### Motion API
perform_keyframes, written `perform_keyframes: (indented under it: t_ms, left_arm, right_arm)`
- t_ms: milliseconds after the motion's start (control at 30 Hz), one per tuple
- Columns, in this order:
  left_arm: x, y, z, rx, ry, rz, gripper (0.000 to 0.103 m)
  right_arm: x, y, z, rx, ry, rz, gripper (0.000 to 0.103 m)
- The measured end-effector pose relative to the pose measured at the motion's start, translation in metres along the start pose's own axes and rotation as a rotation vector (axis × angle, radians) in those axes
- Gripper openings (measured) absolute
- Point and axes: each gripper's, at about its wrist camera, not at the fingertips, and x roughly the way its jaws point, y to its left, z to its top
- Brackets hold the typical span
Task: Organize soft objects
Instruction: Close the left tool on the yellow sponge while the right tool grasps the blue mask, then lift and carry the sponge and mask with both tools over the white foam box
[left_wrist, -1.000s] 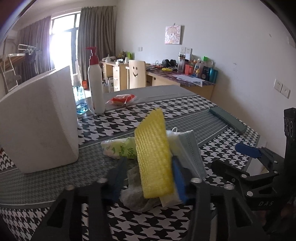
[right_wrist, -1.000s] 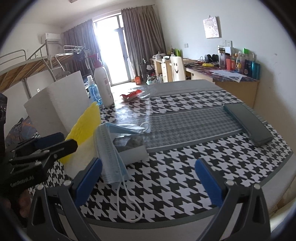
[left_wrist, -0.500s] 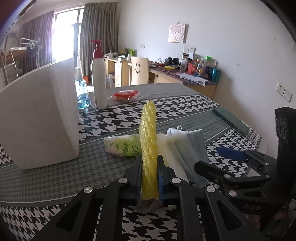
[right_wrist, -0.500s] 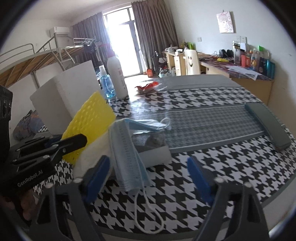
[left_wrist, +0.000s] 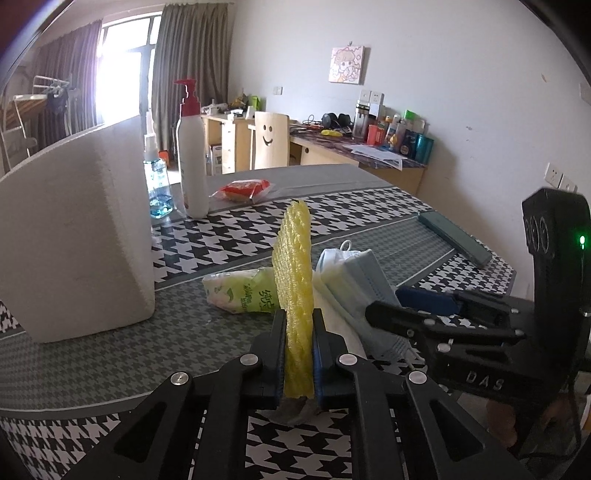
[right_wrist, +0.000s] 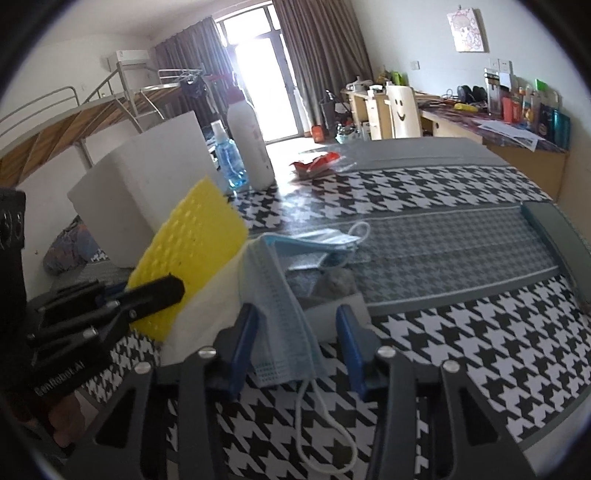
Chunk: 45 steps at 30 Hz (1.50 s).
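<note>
Foam box (left_wrist: 77, 236): white, standing on the houndstooth table (left_wrist: 369, 210), left of the pile; inside hidden, contents impossible to tell.
Pump bottle (left_wrist: 192, 162): white with red pump, upright behind the box; small blue spray bottle (left_wrist: 157, 184) just beside it.
Red packet (left_wrist: 243, 190): lying flat near the pump bottle.
Yellow sponge (left_wrist: 295, 295): upright on edge, clamped between the pads of the left gripper (left_wrist: 299, 354), lower end over a grey scrap.
Left gripper pose: low over the table's near edge, pointing across the table, clenched on the sponge.
Face mask (right_wrist: 284, 314): pale blue, draped over a white pad just right of the sponge, ear loop trailing on the table.
Right gripper (right_wrist: 295, 347): fingers parted, straddling the mask's lower end, gripping nothing.
Green tissue pack (left_wrist: 243, 291): lying behind the sponge, between box and mask.
Dark green case (left_wrist: 454, 240): flat, well apart on the far right.
</note>
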Motion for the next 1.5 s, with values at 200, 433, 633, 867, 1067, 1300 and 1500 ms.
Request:
perform_keyframes:
  t_ms: [200,433,633,867,1067,1300,1500]
  left_arm:
    - [-0.001,0.002,-0.001,-0.005,0.000,-0.007,0.012]
    - [-0.003,0.006,0.001,-0.008,-0.001,0.002,0.012]
    - [-0.010,0.010,0.002,-0.015,-0.019,0.012,0.012]
    - [-0.030,0.011,0.007,-0.007,-0.064,0.020,0.012]
    - [-0.051,0.011,0.012,0.006,-0.112,0.034,0.012]
    - [-0.067,0.018,0.013,0.009,-0.144,0.075,0.012]
    - [-0.075,0.022,0.016,0.017,-0.170,0.084,0.012]
  right_arm:
    - [0.005,0.005,0.012,-0.027,0.005,0.011,0.049]
    - [0.008,0.007,0.010,-0.029,0.023,0.057,0.033]
    - [-0.004,0.014,0.010,-0.052,-0.008,0.051,0.007]
    - [-0.026,0.025,0.018,-0.084,-0.080,0.020,0.006]
    - [-0.043,0.035,0.027,-0.101,-0.135,-0.006,0.006]
    - [-0.049,0.045,0.032,-0.114,-0.159,-0.025,0.007]
    - [-0.055,0.049,0.034,-0.133,-0.185,-0.024,0.007]
